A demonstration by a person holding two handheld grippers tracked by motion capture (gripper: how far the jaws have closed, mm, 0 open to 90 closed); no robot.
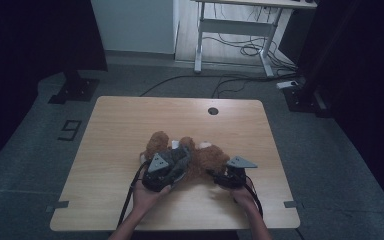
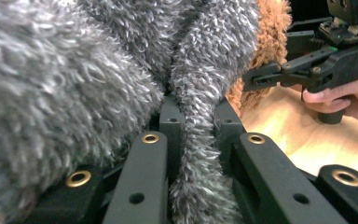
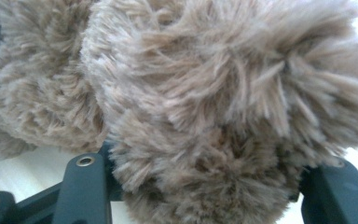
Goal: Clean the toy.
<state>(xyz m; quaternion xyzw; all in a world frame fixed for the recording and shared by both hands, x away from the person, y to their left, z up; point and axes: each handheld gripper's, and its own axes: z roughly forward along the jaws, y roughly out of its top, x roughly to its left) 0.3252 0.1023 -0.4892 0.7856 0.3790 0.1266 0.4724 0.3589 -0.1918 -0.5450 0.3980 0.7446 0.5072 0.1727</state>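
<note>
Nearest, we see the left gripper [image 2: 193,140] clamped tight on a fold of grey plush fabric [image 2: 200,79]. Beside it, the right gripper [image 3: 200,186] has brown fur of the stuffed toy [image 1: 205,157] between its jaws; pad contact seems likely. Farther off, the toy lies mid-table [image 1: 130,120].
</note>
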